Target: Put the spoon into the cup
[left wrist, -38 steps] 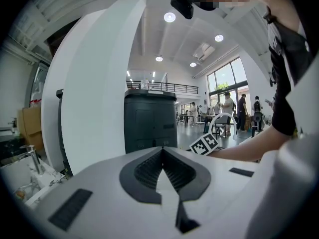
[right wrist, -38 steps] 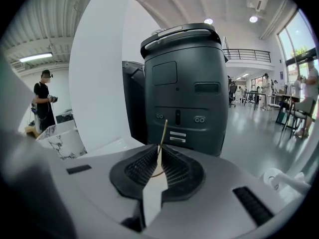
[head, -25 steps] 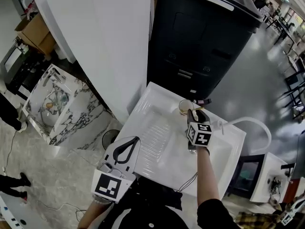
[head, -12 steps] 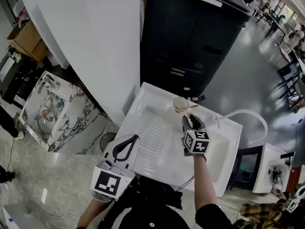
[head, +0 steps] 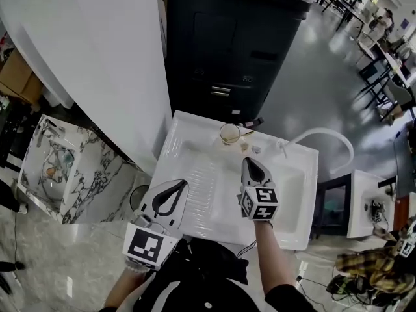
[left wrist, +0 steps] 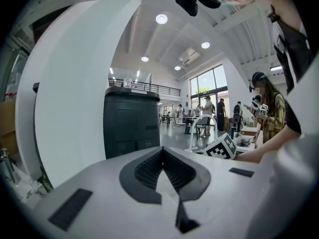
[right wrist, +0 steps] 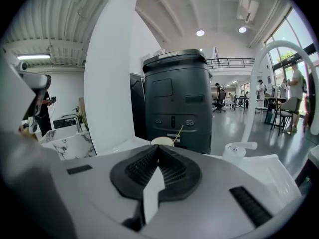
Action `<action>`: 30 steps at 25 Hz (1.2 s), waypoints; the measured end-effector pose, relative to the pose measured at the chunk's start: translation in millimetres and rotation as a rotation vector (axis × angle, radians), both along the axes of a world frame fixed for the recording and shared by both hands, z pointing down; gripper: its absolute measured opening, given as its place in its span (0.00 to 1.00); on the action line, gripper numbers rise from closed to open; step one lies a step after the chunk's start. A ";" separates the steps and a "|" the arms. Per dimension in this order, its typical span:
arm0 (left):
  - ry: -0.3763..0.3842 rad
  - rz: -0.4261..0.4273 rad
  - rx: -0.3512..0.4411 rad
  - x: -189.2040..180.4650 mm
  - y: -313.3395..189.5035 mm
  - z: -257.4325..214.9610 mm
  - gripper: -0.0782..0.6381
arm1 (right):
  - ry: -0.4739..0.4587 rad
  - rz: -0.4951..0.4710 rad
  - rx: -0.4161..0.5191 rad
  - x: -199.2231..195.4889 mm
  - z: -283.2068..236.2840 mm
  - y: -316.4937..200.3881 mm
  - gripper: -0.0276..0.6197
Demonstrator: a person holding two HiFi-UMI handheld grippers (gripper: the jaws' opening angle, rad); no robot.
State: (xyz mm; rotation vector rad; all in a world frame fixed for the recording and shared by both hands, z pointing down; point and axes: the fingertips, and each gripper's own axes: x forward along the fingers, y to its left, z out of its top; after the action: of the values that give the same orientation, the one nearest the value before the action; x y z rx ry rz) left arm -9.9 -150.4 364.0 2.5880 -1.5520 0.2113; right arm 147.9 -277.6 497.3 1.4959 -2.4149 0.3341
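Okay, spoon (head: 245, 134) is leaning in the cup (head: 229, 134), upper ctr of head view, on the white basin (head: 195, 174). I'm watching right gripper (head: 249, 162) below it, jaws just closing on nothing, tips now together; left gripper (head: 184, 184) is hovering lower left, tips also together, empty.

No readable text, labels or numbers anywhere.

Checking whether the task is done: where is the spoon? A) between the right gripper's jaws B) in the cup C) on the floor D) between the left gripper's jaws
B: the spoon's thin handle leans out over the rim of the cup.
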 end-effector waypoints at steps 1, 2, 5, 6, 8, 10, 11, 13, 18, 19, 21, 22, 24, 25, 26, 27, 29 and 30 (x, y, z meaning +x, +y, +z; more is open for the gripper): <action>0.000 0.011 -0.001 1.4 -0.2 0.1 0.11 | -0.002 0.005 0.005 0.4 -3.3 5.0 0.05; 0.000 0.022 -0.002 2.7 -0.1 0.1 0.11 | -0.004 0.010 0.008 0.7 -6.4 10.2 0.05; -0.010 0.061 0.018 5.9 0.5 0.6 0.11 | -0.017 0.024 0.021 1.1 -16.6 26.4 0.05; -0.015 0.073 0.029 6.6 0.5 0.8 0.11 | -0.019 0.027 0.027 1.0 -20.5 31.8 0.05; -0.004 0.082 0.024 7.4 1.3 -1.1 0.11 | -0.015 0.030 0.041 -0.3 -28.7 42.5 0.05; 0.001 0.084 0.020 5.7 2.9 -1.6 0.11 | -0.006 0.027 0.058 -2.4 -36.7 52.7 0.05; -0.005 0.086 0.024 4.2 3.6 -0.6 0.11 | -0.001 0.025 0.067 -2.8 -40.5 57.2 0.05; -0.008 0.090 0.023 3.5 4.9 0.6 0.11 | 0.004 0.028 0.087 -1.4 -48.6 65.2 0.05; -0.016 0.116 0.046 6.5 4.5 -2.1 0.11 | -0.013 0.051 0.121 4.1 -65.9 83.3 0.05; -0.017 0.122 0.050 7.4 4.3 -2.8 0.11 | -0.018 0.056 0.125 4.9 -68.6 86.9 0.05; -0.016 0.132 0.053 9.2 4.1 -4.3 0.11 | -0.022 0.064 0.136 5.7 -74.5 93.9 0.05; -0.013 0.136 0.052 10.5 4.1 -5.4 0.11 | -0.021 0.066 0.143 5.7 -77.7 96.9 0.05; -0.001 0.146 0.044 13.8 4.0 -7.9 0.11 | -0.018 0.069 0.158 5.4 -84.2 101.8 0.05; 0.001 0.151 0.043 14.8 3.8 -8.3 0.11 | -0.017 0.071 0.166 5.6 -87.1 103.7 0.05; -0.001 0.157 0.044 15.6 3.4 -8.0 0.11 | -0.015 0.074 0.172 6.3 -89.6 105.5 0.05; -0.006 0.163 0.046 16.3 3.0 -7.3 0.11 | -0.013 0.078 0.178 7.4 -92.0 107.3 0.05; -0.010 0.179 0.051 18.4 2.3 -5.1 0.11 | -0.007 0.087 0.187 10.1 -95.9 110.8 0.05; -0.005 0.188 0.049 20.2 2.0 -5.1 0.11 | -0.006 0.093 0.191 11.3 -97.5 112.4 0.05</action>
State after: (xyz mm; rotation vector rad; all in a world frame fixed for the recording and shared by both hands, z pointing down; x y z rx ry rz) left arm 10.3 -148.3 358.8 2.7739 -1.3312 0.1981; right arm 159.2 -165.2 399.8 1.6931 -2.4448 0.1295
